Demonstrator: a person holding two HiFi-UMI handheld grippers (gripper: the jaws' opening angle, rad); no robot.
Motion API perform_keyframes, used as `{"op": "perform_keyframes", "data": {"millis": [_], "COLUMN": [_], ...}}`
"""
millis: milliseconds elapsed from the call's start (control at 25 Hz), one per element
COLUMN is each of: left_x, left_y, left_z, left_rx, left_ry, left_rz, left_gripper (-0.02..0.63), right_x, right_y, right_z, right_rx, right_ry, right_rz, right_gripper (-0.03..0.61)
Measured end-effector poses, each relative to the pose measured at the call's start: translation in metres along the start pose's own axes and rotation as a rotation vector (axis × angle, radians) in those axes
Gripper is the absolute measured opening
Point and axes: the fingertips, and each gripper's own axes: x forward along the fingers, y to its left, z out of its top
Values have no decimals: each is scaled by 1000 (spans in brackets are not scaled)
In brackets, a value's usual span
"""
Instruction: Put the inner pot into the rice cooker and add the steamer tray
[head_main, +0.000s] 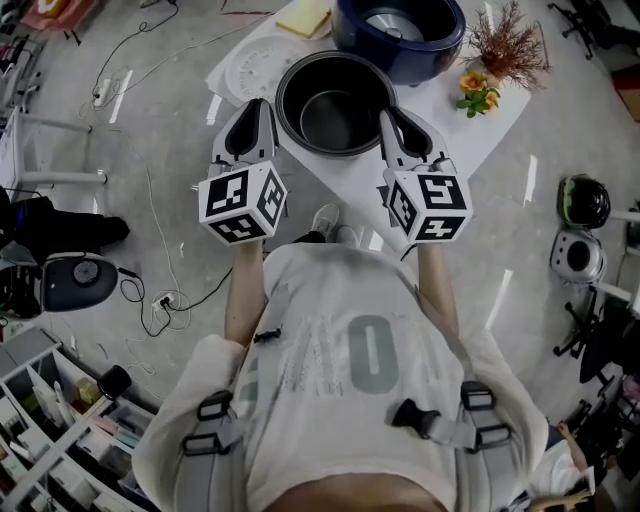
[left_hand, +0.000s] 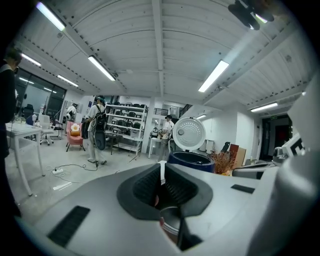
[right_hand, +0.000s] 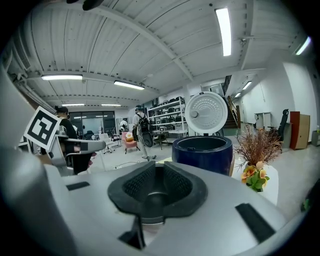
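The dark inner pot (head_main: 335, 120) hangs between my two grippers over the near corner of the white table (head_main: 470, 130). My left gripper (head_main: 260, 108) is shut on the pot's left rim, and that rim (left_hand: 170, 222) shows just below its pads. Opposite it, my right gripper (head_main: 392, 116) grips the right rim, which sits (right_hand: 150, 218) low between its ribbed pads. Behind the pot stands the navy rice cooker (head_main: 400, 35) with its round lid (right_hand: 205, 114) raised. A white steamer tray (head_main: 255, 65) lies on the table to the pot's left.
A vase of dried twigs (head_main: 510, 40) and orange flowers (head_main: 478, 92) stand at the table's right side, and a yellow pad (head_main: 305, 18) lies at the back. Other cookers (head_main: 578, 255) and cables (head_main: 150, 290) are on the floor. People stand by far shelves (left_hand: 97, 130).
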Motion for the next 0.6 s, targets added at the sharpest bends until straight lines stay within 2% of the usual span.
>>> {"op": "perform_keyframes", "data": {"millis": [160, 240, 360, 600], "left_x": [8, 15, 21, 31], "left_y": [-3, -5, -5, 1], "left_z": [6, 3, -6, -32], "left_rx": [-22, -55, -114, -258], "left_ry": [-23, -12, 26, 109], "left_rz": [-63, -103, -138, -177], "left_gripper": [52, 145, 203, 233], "right_x": [7, 11, 13, 20], "right_y": [-4, -9, -18, -32], "right_z": [1, 0, -4, -23], "right_rx": [32, 68, 122, 218], "right_ry": [6, 10, 19, 76], "right_rz": [12, 8, -15, -32], "right_gripper": [154, 195, 210, 261]}}
